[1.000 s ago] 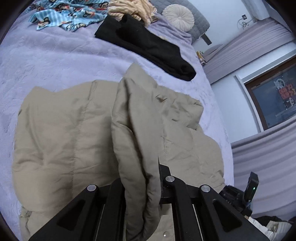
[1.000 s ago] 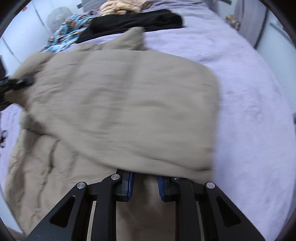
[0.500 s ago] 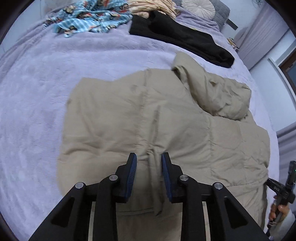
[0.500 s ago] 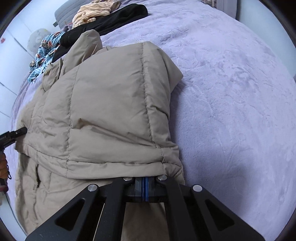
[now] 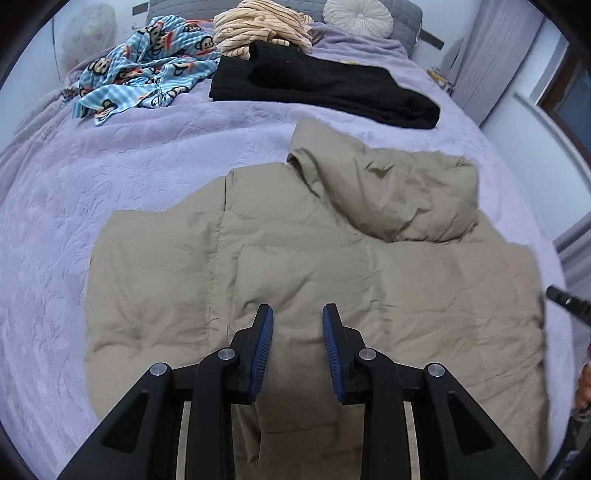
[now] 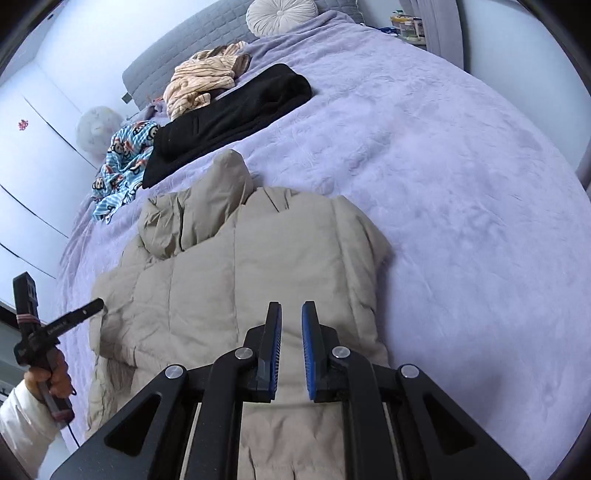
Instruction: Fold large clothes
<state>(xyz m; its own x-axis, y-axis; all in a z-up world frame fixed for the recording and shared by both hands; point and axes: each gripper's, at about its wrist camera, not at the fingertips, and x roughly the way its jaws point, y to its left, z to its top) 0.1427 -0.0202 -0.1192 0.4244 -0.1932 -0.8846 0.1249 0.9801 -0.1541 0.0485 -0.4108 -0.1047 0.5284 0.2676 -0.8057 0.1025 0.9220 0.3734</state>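
Jacket (image 5: 314,258) lay folded on the bed (image 5: 110,166) — left tongs (image 5: 297,317) and right tongs (image 6: 291,314) narrowly parted, empty. Puffy filling could spring the sleeves back open — unpressed.

A bed covered by a lilac plush blanket (image 5: 155,155) fills most of both views. At its far end, along the top of the frame, stands a grey quilted headboard (image 6: 177,51) with a round cream pleated cushion (image 5: 357,16) against it. In the right wrist view, white wardrobe panels (image 6: 33,147) take up the left side, one bearing a small pink sticker (image 6: 23,124). In the left wrist view, pale lilac curtains (image 5: 491,55) hang at the upper right beside a dark-framed window (image 5: 569,96) set in a light wall. Soft, even daylight falls across the bedding.
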